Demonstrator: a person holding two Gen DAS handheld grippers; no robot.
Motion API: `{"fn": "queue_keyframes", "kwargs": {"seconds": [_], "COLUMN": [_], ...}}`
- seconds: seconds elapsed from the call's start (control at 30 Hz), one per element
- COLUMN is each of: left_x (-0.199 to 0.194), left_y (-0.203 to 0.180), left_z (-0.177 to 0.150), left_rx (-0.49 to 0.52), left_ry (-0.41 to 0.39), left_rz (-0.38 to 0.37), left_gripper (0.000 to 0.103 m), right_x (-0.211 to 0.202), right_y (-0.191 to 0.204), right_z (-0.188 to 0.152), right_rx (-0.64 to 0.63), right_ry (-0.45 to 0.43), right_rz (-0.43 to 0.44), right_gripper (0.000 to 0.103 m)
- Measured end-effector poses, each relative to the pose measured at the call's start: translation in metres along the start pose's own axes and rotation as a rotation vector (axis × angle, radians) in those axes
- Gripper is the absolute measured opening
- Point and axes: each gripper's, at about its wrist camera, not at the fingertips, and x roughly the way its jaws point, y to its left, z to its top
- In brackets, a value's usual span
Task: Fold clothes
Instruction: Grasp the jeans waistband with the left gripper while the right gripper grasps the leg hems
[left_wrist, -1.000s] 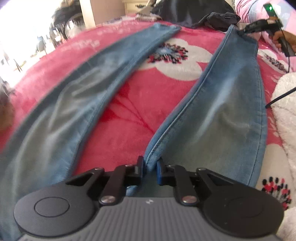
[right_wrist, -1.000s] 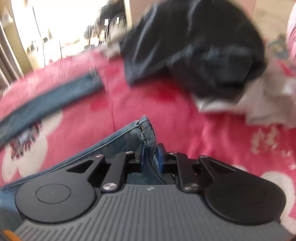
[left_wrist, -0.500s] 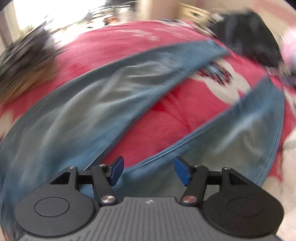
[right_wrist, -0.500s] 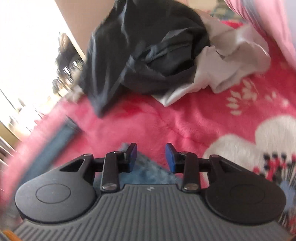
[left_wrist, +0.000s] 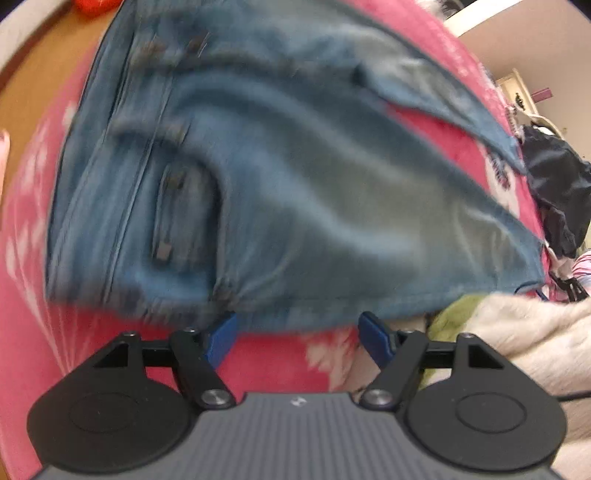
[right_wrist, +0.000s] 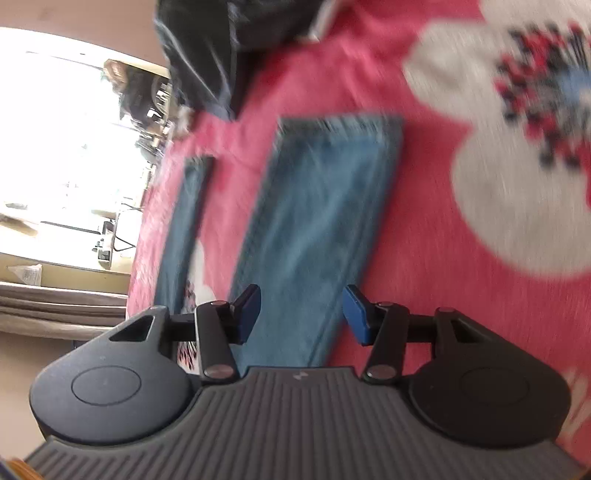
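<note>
Pink blanket (left_wrist: 288, 365) with white flowers spread underneath everything; a big flower with a red-and-black centre (right_wrist: 517, 155) fills the right side of the right wrist view. Cream fluffy fabric (left_wrist: 535, 332) near right, something green (left_wrist: 452, 321) beside it, possibly another garment. Bright window (right_wrist: 62, 147) far left, wooden floor (left_wrist: 33, 92) far left

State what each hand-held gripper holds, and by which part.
Nothing. The left hand-held gripper is open near the jeans' waist; the right hand-held gripper is open over a leg.
</note>
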Motion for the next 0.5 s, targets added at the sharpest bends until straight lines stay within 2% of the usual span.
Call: {"fn": "queue_keyframes", "kwargs": {"seconds": [0.13, 0.3, 0.5], "left_x": [0.008, 0.004, 0.009], "left_y": [0.013, 0.012, 0.010], "left_z": [-0.005, -0.016, -0.016], "left_rx": [-0.060, -0.017, -0.051], "left_ry": [-0.035, -0.038, -0.070], "left_rz": [-0.037, -0.048, -0.055], "left_gripper": [0.079, 0.079, 0.083], "right_x": [0.008, 0.006, 0.011], "right_y": [-0.006, -0.009, -0.011], "right_z": [-0.017, -0.034, -0.033], "right_rx": [0.044, 0.094, 0.125], "right_ry": [0.046, 0.058, 0.045], "right_rz": [-0.017, -0.007, 0.018], "right_gripper": [0.049, 0.049, 0.050]}}
